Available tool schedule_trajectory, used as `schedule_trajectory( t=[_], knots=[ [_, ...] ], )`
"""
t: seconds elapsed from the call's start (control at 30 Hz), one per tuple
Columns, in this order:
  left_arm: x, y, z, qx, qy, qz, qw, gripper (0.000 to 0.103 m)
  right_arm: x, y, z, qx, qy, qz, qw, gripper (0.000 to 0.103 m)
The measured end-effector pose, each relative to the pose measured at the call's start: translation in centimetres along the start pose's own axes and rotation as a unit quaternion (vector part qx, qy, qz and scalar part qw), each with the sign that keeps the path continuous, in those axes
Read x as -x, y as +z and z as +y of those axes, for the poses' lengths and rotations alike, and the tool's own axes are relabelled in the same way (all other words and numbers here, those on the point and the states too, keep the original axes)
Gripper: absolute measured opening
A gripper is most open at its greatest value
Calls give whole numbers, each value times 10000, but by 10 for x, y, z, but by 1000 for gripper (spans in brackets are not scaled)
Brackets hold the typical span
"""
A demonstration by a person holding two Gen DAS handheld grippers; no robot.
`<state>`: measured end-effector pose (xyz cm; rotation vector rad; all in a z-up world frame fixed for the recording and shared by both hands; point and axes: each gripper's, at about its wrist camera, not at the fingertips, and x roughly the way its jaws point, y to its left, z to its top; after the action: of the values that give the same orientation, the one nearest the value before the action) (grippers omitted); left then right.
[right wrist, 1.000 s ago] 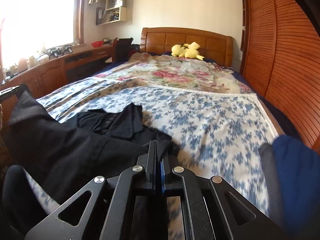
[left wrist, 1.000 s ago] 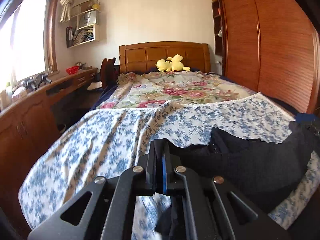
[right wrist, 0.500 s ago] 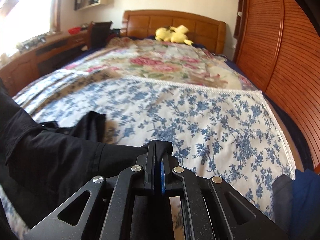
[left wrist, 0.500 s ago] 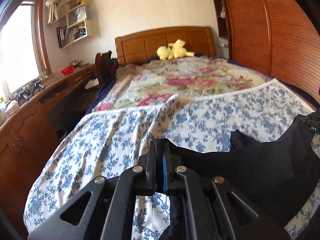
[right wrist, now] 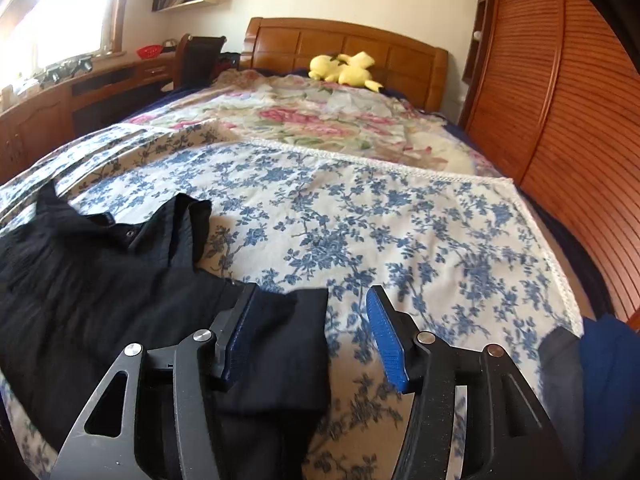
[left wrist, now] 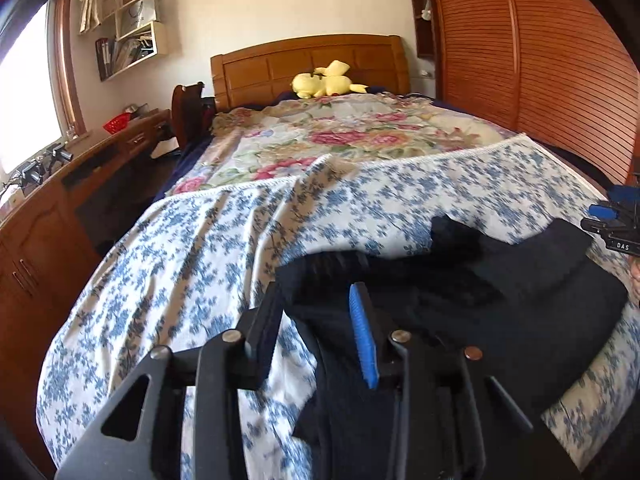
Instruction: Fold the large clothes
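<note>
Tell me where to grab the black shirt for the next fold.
Probably the black shirt by its cuff end between the open right gripper fingers, coming from the bed's foot: that flat edge lies loose on the blue floral sheet.

White letters reading "DAS" stood on a small black plate on the right gripper (left wrist: 614, 224), seen at about three o'clock in the left wrist view. A white bag (left wrist: 140, 10) on the wall shelf at eleven o'clock carried print too small to read.
</note>
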<state>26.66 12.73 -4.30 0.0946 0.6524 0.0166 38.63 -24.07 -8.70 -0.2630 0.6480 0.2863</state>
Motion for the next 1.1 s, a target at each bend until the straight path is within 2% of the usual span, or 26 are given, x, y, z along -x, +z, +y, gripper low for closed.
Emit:
schedule_trajectory(
  t=[0.3,0.53,0.7,0.8,1.0,1.1],
  knots=[
    [13,-66,-19,11,-284,433,9987,34,37,-53,17,-338,628,271,9971,61],
    [11,-100,-17,69,-251,716,9971,37,44,-81,22,-366,774,454,9953,62],
    [2,-115,-14,216,-205,869,9958,39,39,-93,22,-244,789,615,9947,62],
    [-7,-119,-15,168,23,948,9954,39,34,-100,21,-178,638,740,9951,68],
    [-17,-123,-17,228,-19,1045,9943,39,33,-108,15,-323,727,984,9920,70],
    [-21,-127,-16,275,-104,1141,9930,39,35,-115,12,-507,977,1176,9869,70]
  ],
)
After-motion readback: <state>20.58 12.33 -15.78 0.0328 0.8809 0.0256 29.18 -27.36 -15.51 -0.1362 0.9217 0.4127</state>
